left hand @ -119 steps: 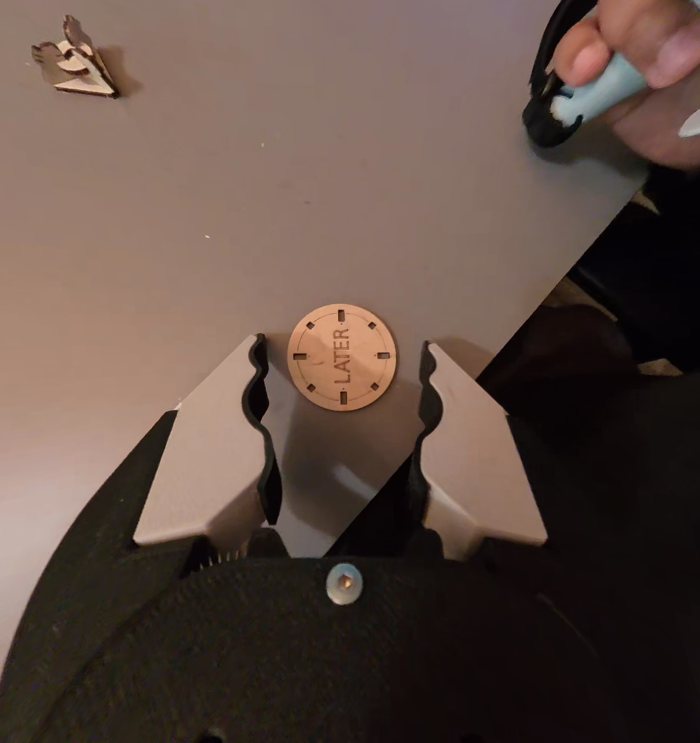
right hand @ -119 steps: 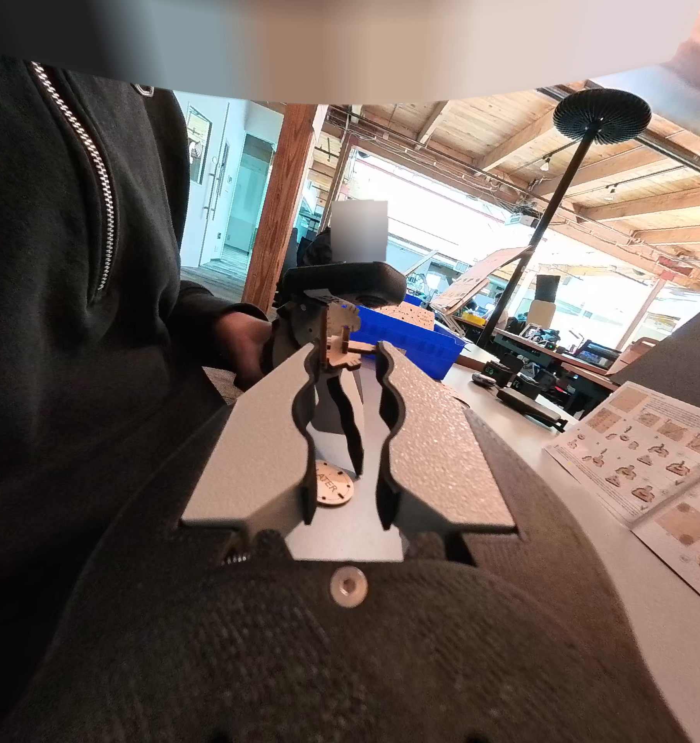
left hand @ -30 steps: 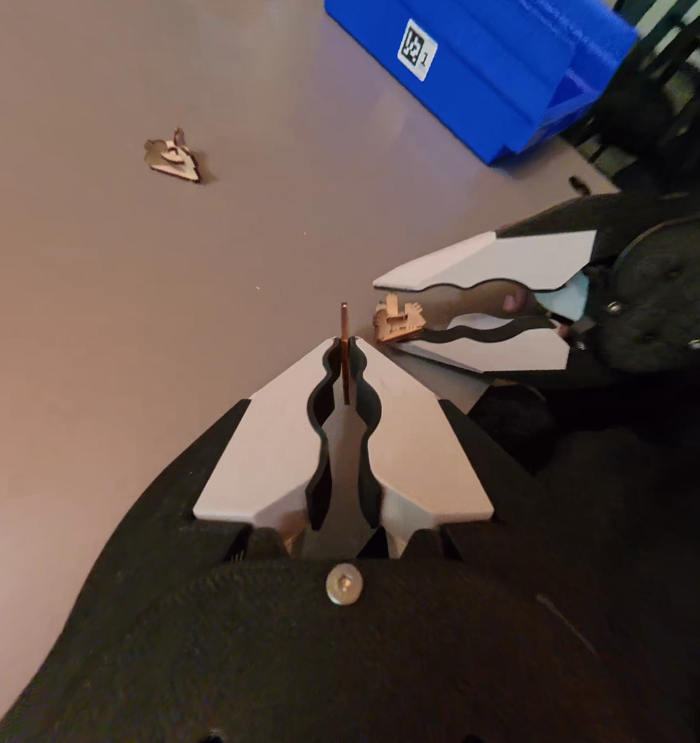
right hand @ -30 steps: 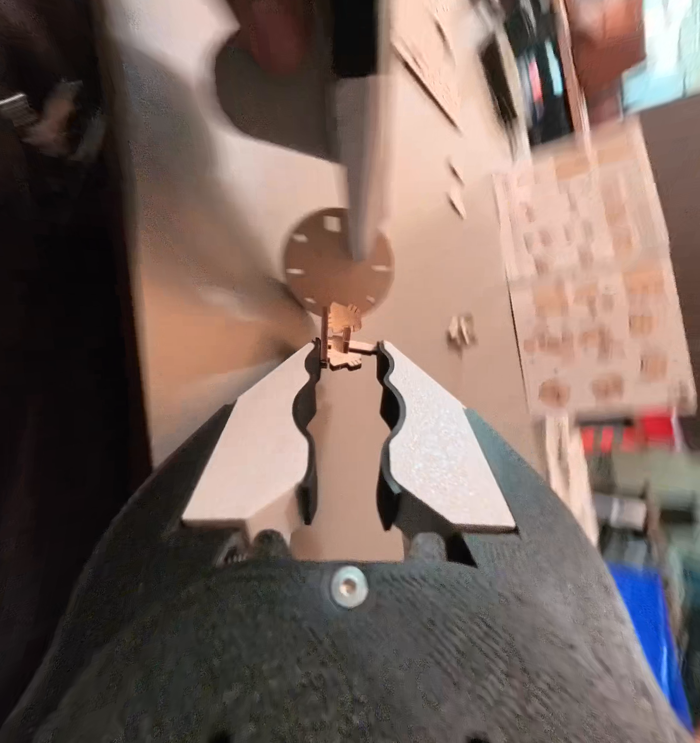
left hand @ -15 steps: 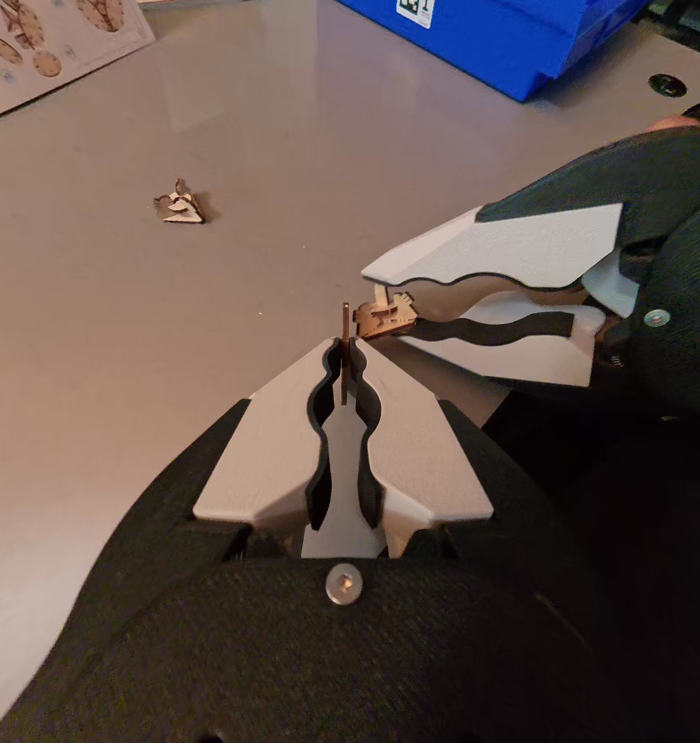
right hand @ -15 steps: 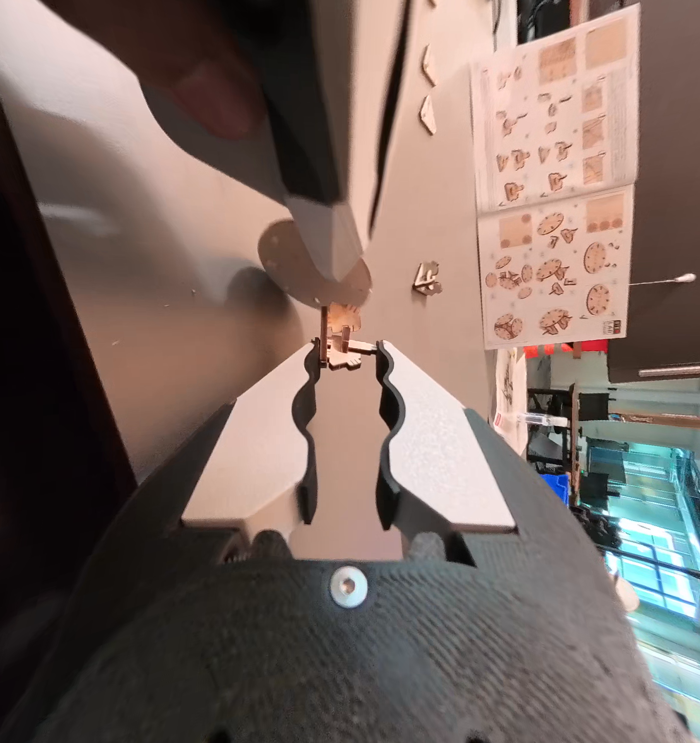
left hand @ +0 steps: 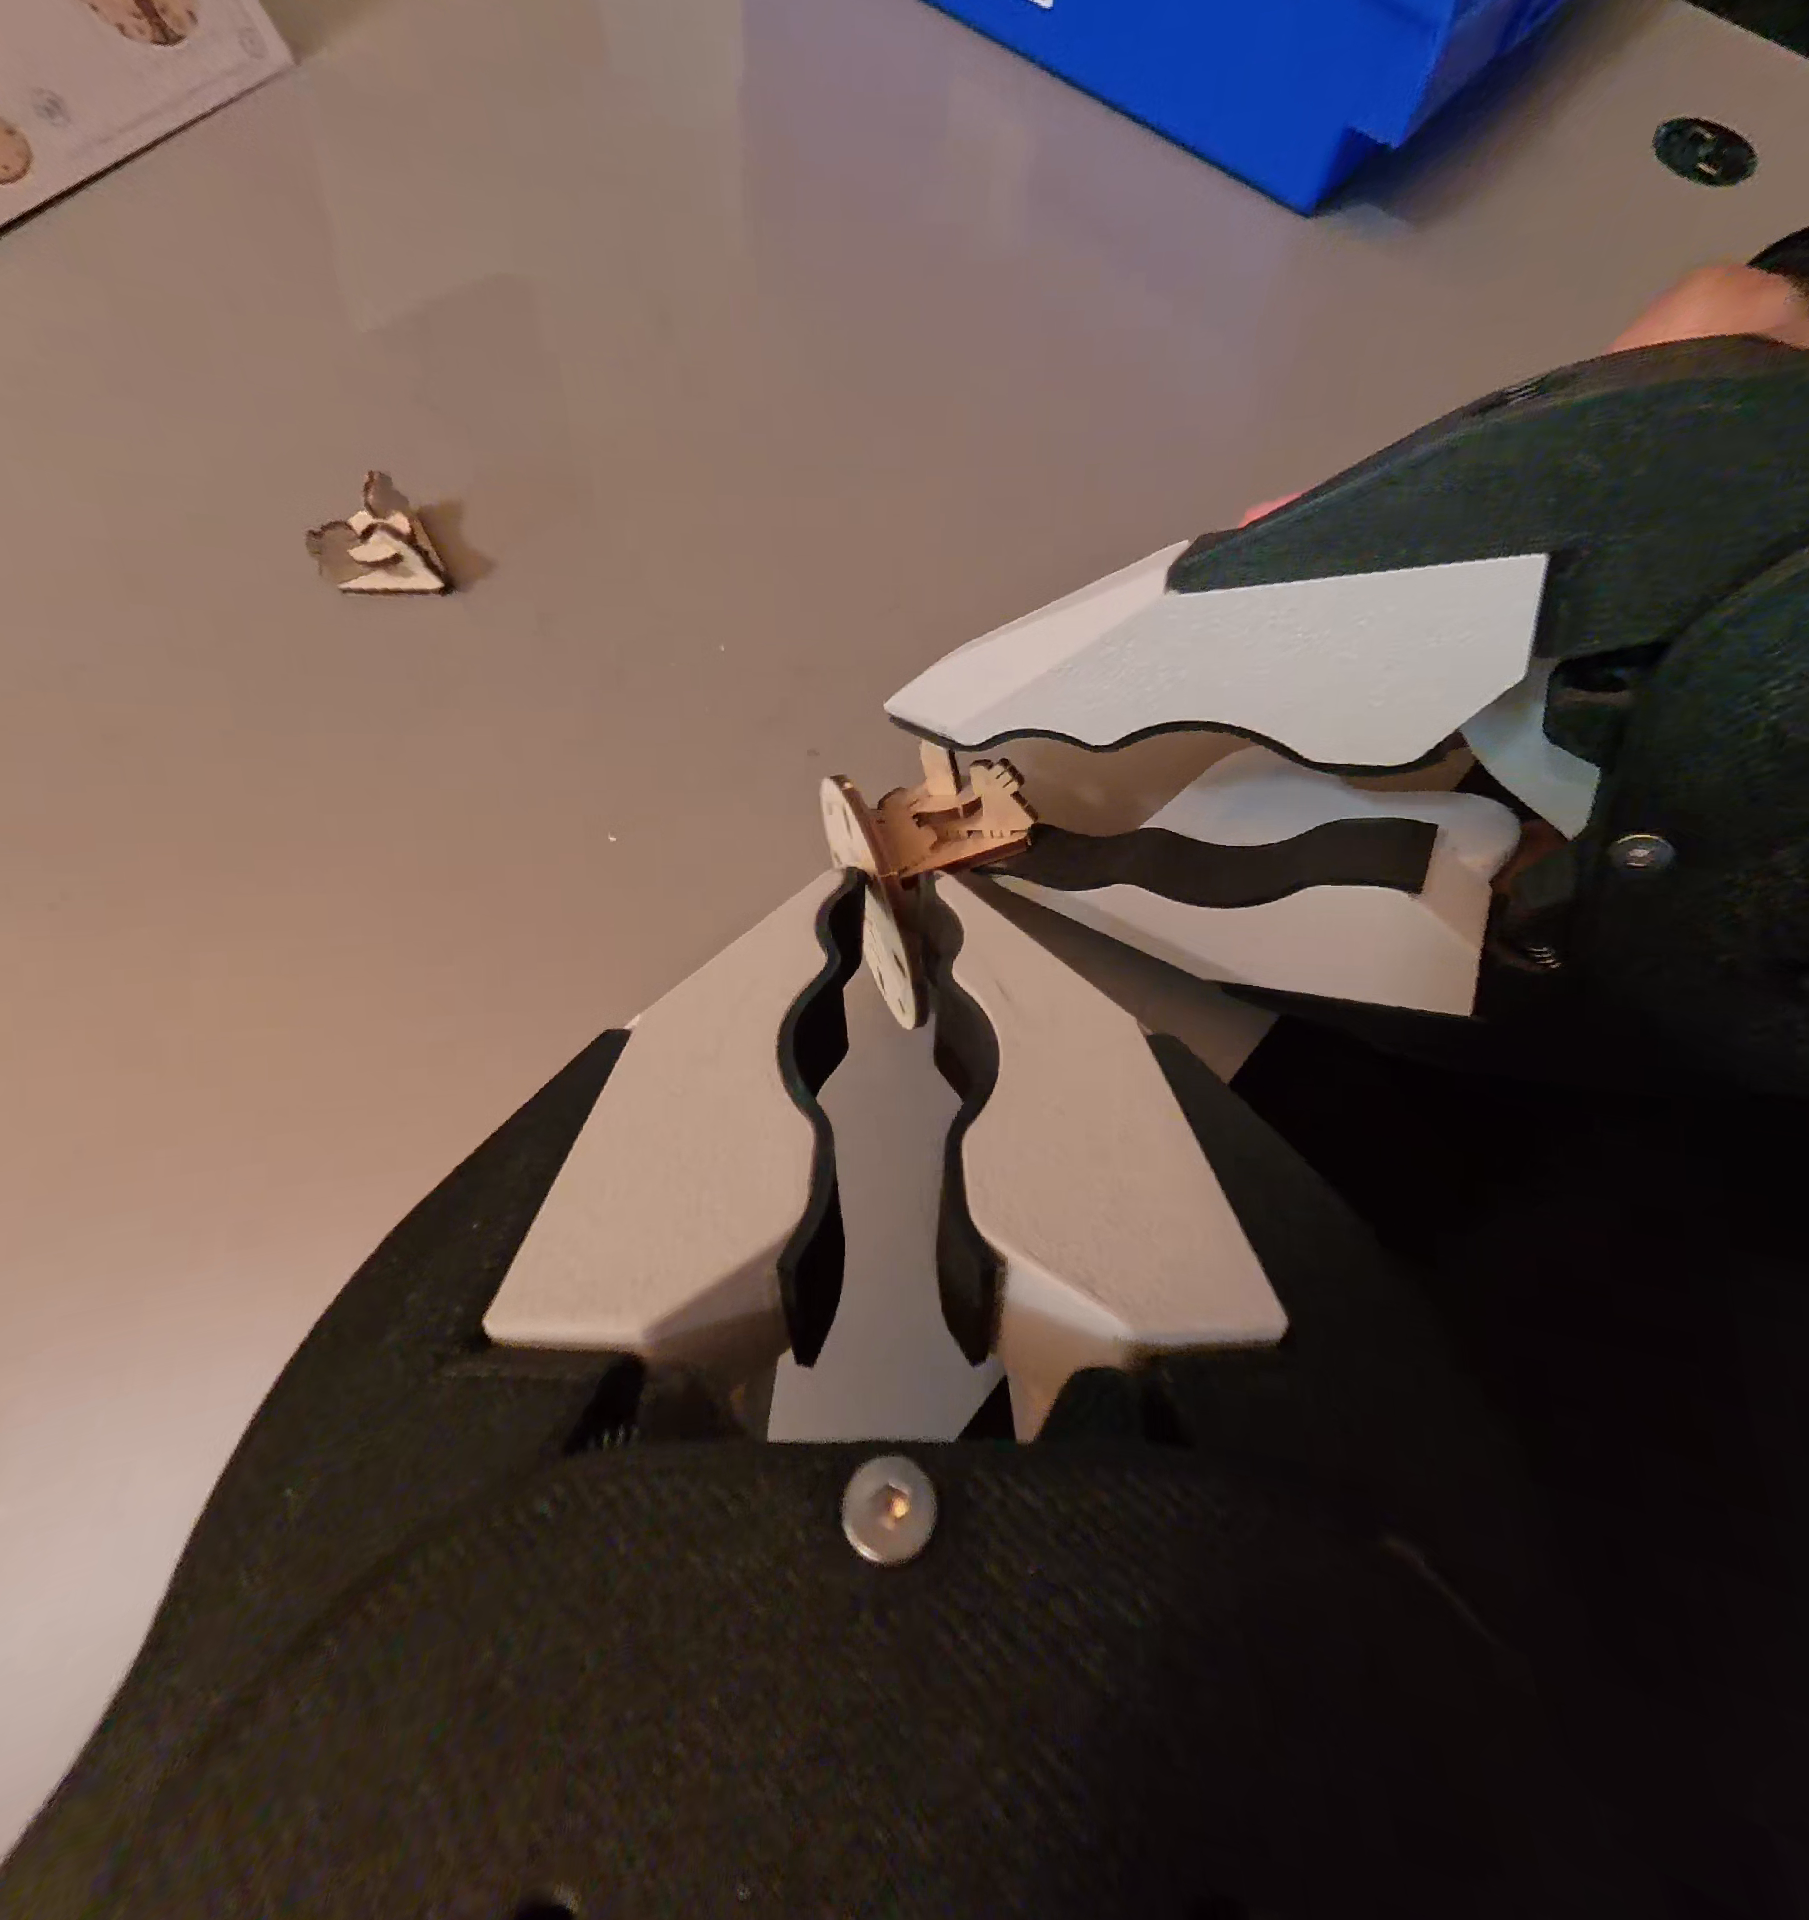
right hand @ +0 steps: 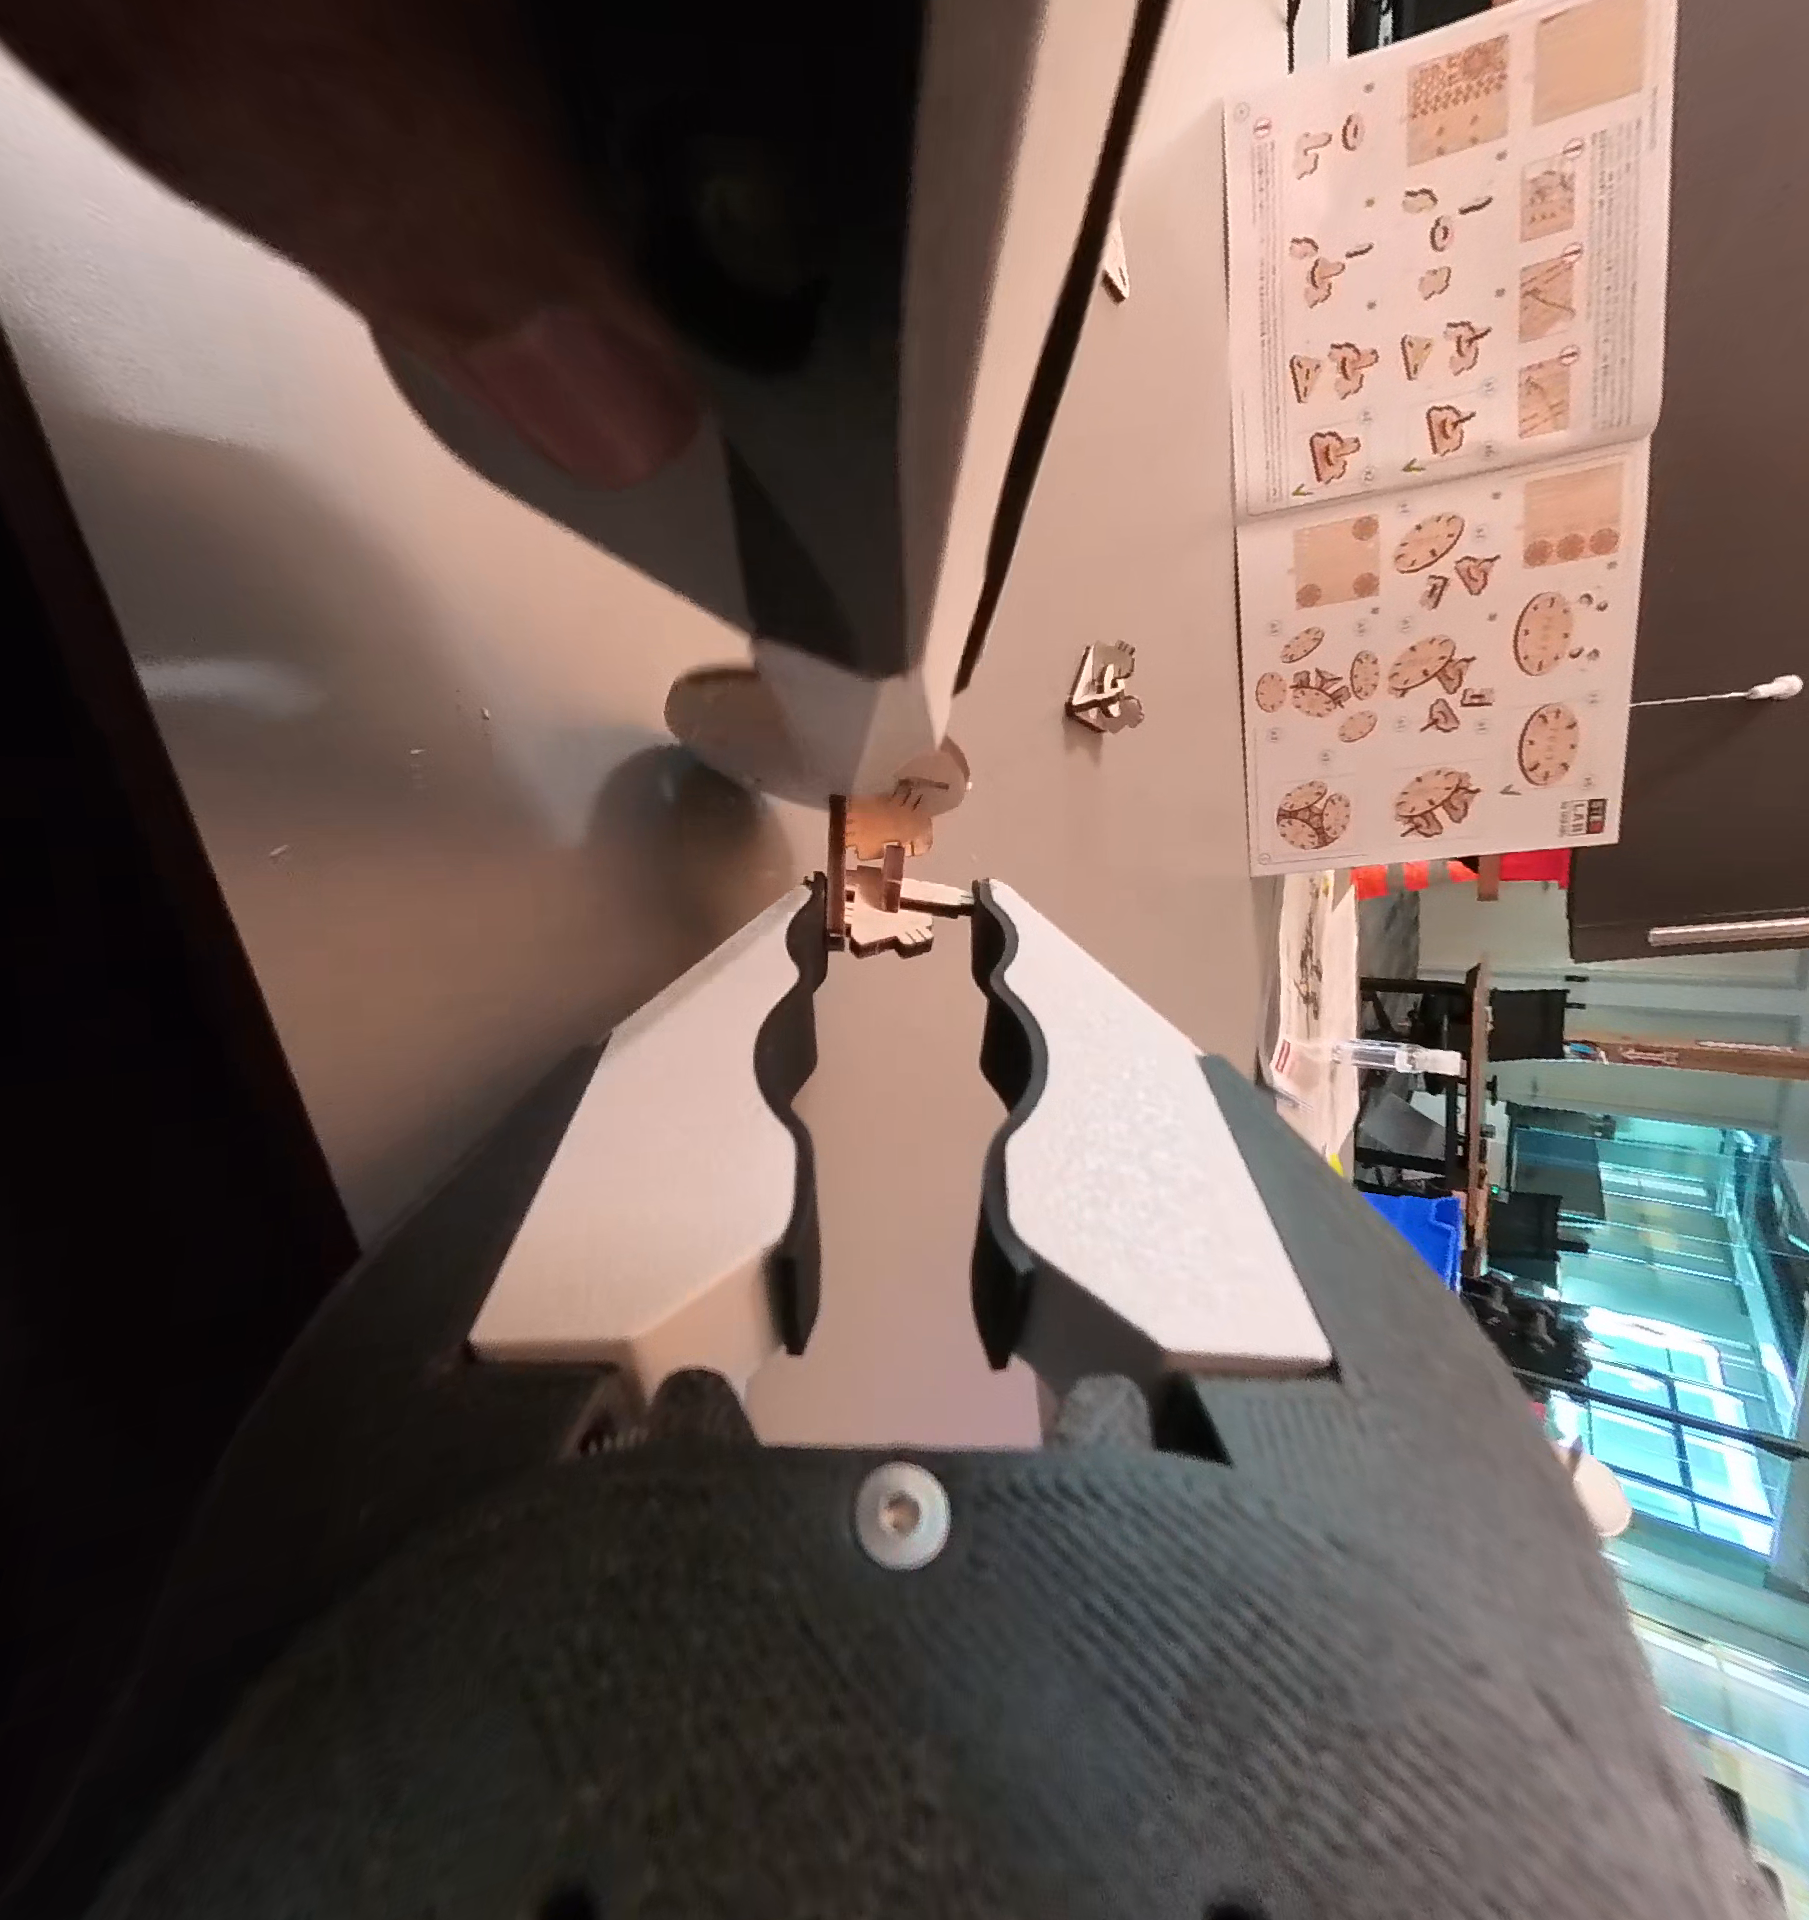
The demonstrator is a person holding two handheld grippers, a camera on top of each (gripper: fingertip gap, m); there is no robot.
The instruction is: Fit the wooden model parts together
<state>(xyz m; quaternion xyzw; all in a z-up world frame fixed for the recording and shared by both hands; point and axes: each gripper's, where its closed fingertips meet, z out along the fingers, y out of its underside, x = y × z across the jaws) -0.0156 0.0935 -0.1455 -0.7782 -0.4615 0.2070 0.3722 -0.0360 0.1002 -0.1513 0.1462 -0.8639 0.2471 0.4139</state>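
Wooden disc meets wooden assembly between two grippers

The left gripper [left hand: 892,894] has the slotted wooden disc [left hand: 884,914] standing edge-on between slightly parted pads, while the right gripper [left hand: 967,800] clamps a small wooden assembly [left hand: 957,826] against it above the grey surface [left hand: 567,416].

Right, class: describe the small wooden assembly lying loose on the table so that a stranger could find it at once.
Start at the grey table and look out between the instruction sheet and the blue bin. There lies the small wooden assembly, wedge-shaped and slotted together. Unlike the wooden pieces at the two grippers, it lies alone, touched by nothing.
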